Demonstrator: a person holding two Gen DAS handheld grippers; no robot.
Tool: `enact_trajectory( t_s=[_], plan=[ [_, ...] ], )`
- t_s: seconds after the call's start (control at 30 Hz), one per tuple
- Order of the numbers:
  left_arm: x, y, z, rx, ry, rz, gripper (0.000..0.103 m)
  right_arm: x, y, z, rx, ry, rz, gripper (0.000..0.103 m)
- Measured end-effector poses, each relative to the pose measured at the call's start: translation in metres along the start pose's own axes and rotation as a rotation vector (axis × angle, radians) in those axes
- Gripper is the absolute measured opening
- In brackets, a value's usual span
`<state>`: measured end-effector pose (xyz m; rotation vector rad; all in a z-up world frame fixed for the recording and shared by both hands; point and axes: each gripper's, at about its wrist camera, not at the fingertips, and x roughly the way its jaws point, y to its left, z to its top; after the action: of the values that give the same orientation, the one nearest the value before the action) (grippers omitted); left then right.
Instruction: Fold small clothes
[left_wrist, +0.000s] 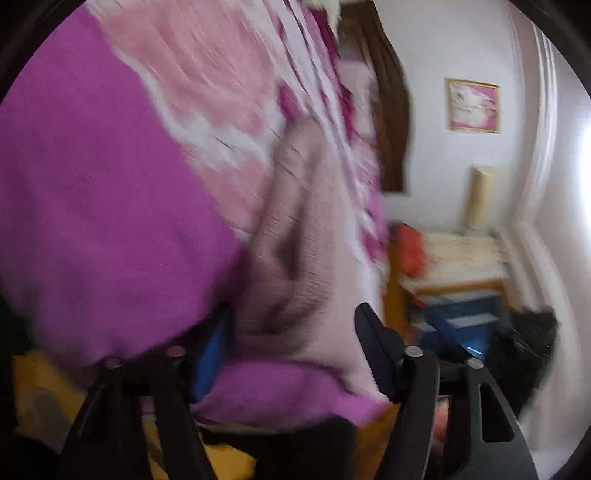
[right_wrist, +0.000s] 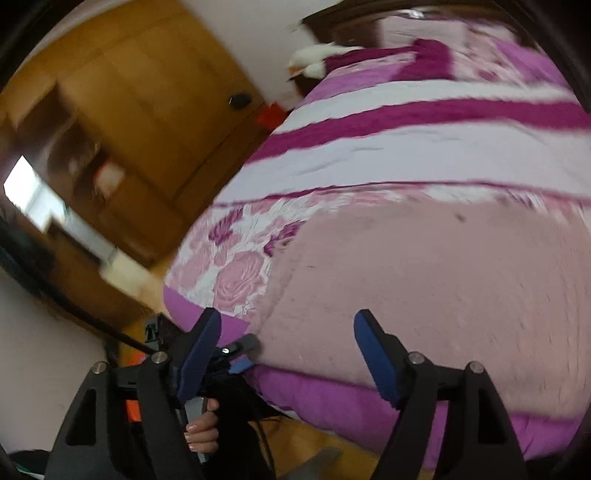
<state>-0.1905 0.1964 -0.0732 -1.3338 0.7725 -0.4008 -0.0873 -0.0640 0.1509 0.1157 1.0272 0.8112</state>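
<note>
Bedroom walls in pale white frame a big bed (right_wrist: 424, 162) dressed in a bedspread of white and magenta stripes with pink roses, its purple edge hanging over the near side; a wooden wardrobe (right_wrist: 122, 122) stands off to one side and a small framed picture (left_wrist: 474, 106) hangs on the far wall. Spread flat on the bed near its edge lies the pale pink knitted garment (right_wrist: 424, 291), which from the left wrist view looks rumpled into a soft ridge close to the fingers. Over it hangs the right gripper (right_wrist: 288, 354), its blue-padded jaws standing wide apart with nothing between them. Lower down at the bed's edge, the left gripper (left_wrist: 291, 354) has its jaws parted around the garment's near hem, but motion blur hides one pad, so I cannot tell whether cloth is truly pinched; a person's hand (right_wrist: 202, 430) grips its handle. My guess is that a fold is being set up or just let go: next, each gripper needs to take a corner or edge of the knit and carry it over evenly. No brand, label or writing can be read anywhere.
</note>
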Motion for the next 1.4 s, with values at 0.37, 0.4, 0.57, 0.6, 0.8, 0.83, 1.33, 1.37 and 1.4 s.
enact_trajectory(
  t_s=[0.37,0.4,0.57,0.6,0.8,0.83,1.33,1.37,1.4],
  plan=[
    [0.007,-0.009,0.006,0.152,0.011,0.161,0.000,0.175,0.061,0.043,-0.207,0.418,-0.302,0.083],
    [0.006,-0.010,0.005,0.159,0.009,0.172,0.000,0.187,0.062,0.045,-0.209,0.436,-0.358,0.083],
    [0.006,-0.015,0.004,0.183,0.009,0.208,0.000,0.228,0.073,0.054,-0.177,0.526,-0.475,0.083],
    [0.006,-0.017,0.003,0.194,0.006,0.220,0.000,0.234,0.077,0.053,-0.198,0.538,-0.510,0.084],
    [0.006,-0.027,-0.003,0.244,-0.013,0.288,0.000,0.263,0.090,0.038,-0.273,0.617,-0.596,0.088],
    [0.007,-0.029,-0.004,0.250,-0.015,0.296,0.000,0.267,0.091,0.036,-0.284,0.619,-0.616,0.088],
    [0.024,-0.052,-0.013,0.264,-0.021,0.345,0.000,0.264,0.076,0.048,-0.263,0.517,-0.580,0.018],
    [0.023,-0.049,-0.013,0.258,-0.022,0.346,0.000,0.261,0.070,0.049,-0.246,0.505,-0.546,0.018],
    [0.022,-0.049,-0.013,0.248,-0.028,0.335,0.000,0.262,0.065,0.051,-0.229,0.503,-0.518,0.018]
  ],
)
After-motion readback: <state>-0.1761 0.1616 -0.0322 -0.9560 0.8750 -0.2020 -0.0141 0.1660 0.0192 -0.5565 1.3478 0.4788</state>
